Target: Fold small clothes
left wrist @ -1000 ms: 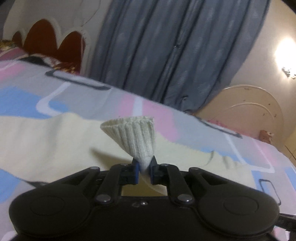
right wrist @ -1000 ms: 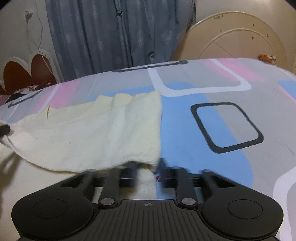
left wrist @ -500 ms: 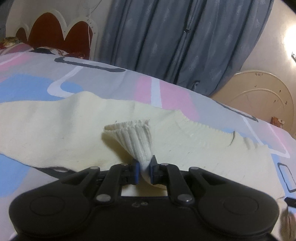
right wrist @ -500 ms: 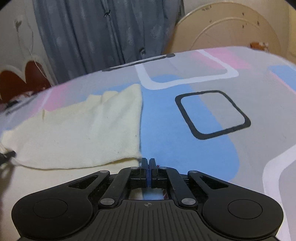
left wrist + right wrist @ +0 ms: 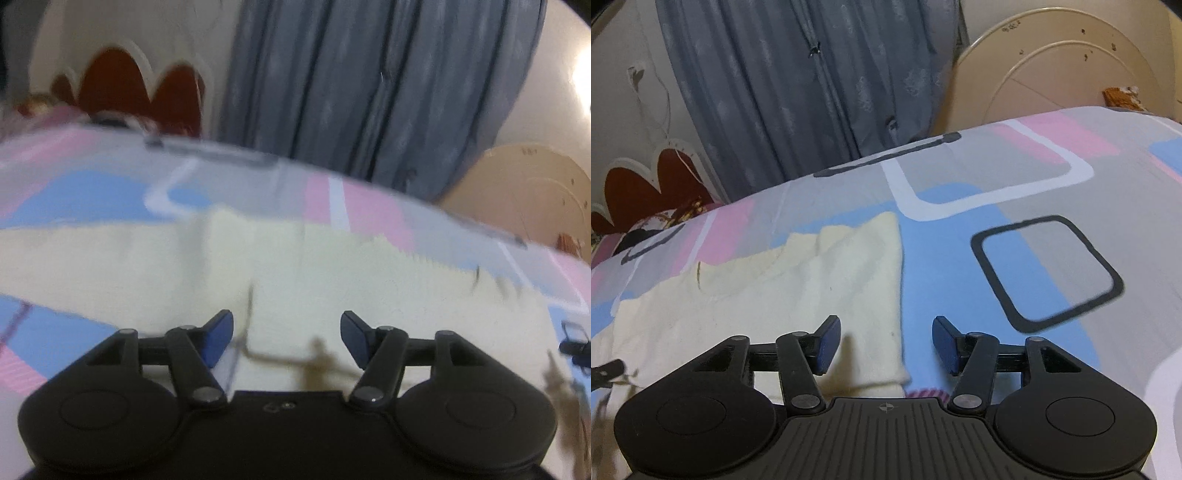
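One cream knit top [image 5: 783, 295] is the whole story here, and it's lying flat on the patterned bedsheet [image 5: 1052, 177], already doubled over, with a straight folded edge running down its right side in the right wrist view. In the left wrist view the same top [image 5: 332, 288] spreads across the middle of the frame, ribbed edge toward the far side, though that shot is pretty blurry.

What just changed: both grippers let go. A moment back the left gripper [image 5: 286, 334] was pinching a ribbed bit of the top, lifted into a little cone. Its jaws have just been opening and now stand spread with nothing between them, the cloth flat underneath. The right gripper [image 5: 886, 345] was pressed together at the near corner of the fold; its jaws have just been opening too, and they now stand apart over that corner, not gripping it.

My read is this fold is laid down and released, so next would be another fold or smoothing, but that's a guess.

Containers: none I can see, no basket or box anywhere. Beyond the bed there's just the grey-blue curtain [image 5: 812, 92], a scalloped headboard [image 5: 140, 92] and a round cream board [image 5: 1060, 70] leaning against the wall.
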Available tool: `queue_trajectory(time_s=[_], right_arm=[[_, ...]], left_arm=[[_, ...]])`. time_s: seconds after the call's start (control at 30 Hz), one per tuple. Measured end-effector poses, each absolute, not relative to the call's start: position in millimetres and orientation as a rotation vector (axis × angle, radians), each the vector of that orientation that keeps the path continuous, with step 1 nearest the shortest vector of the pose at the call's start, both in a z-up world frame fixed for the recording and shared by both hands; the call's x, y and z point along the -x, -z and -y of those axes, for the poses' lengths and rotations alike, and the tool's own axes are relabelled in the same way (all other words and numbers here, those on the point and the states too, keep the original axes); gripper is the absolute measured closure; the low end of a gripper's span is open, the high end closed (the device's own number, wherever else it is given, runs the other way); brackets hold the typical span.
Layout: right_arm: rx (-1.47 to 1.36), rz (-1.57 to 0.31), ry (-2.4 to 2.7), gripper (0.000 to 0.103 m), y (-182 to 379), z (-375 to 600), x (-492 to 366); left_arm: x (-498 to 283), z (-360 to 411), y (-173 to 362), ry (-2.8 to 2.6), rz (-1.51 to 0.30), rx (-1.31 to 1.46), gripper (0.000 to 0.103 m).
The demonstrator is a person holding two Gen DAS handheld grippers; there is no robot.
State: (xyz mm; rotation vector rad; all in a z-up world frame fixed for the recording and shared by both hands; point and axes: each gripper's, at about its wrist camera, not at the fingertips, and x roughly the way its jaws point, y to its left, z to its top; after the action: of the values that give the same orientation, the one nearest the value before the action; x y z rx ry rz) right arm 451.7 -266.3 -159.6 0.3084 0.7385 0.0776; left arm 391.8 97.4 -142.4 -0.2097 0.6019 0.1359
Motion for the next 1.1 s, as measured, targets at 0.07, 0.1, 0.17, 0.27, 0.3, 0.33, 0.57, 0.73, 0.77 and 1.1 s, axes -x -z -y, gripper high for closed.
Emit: queue_trajectory(time_s=[0.07,0.1,0.17,0.27,0.3,0.33,0.57,0.73,0.77,1.1], right_arm=[[-0.303,-0.742,-0.079,0.048,160.7,265.6,-460.2],[-0.291,-0.74,-0.079,0.048,160.7,264.4,-464.7],[-0.272,-0.737,-0.077,0.048,162.5,263.4,-475.1],[-0.274,-0.749,-0.065,0.048,167.7,266.8,-493.3],[-0.279,-0.753,-0.063,0.048,169.3,268.0,-499.2],[-0.281,-0.756,-0.062,0.048,171.0,268.8,-504.5],[-0.182,-0.746,0.002,0.05,181.0,258.6,-538.7],[-0.156,-0.758,0.053,0.05,181.2,262.8,-545.2],[-0.154,-0.752,0.054,0.053,178.5,262.1,-542.5],[-0.109,-0.759,-0.101,0.056,181.1,229.2,-516.3]], left_arm=[[-390.4,-91.8,135.2,-0.105,-0.564,0.2,0.041],[-394.0,-88.6,134.7,-0.08,-0.573,0.196,0.041],[-405.6,-81.9,139.8,-0.038,-0.615,0.193,0.041],[-426.3,-74.6,156.9,-0.014,-0.691,0.177,0.041],[-431.4,-74.7,164.1,-0.021,-0.713,0.174,0.041],[-432.7,-76.8,169.6,-0.027,-0.718,0.177,0.041],[-432.6,-80.2,177.2,-0.038,-0.702,0.173,0.041],[-433.1,-80.0,170.9,-0.033,-0.703,0.173,0.041],[-431.0,-79.6,168.0,-0.03,-0.697,0.173,0.041],[-436.7,-72.7,174.1,-0.029,-0.726,0.096,0.037]])
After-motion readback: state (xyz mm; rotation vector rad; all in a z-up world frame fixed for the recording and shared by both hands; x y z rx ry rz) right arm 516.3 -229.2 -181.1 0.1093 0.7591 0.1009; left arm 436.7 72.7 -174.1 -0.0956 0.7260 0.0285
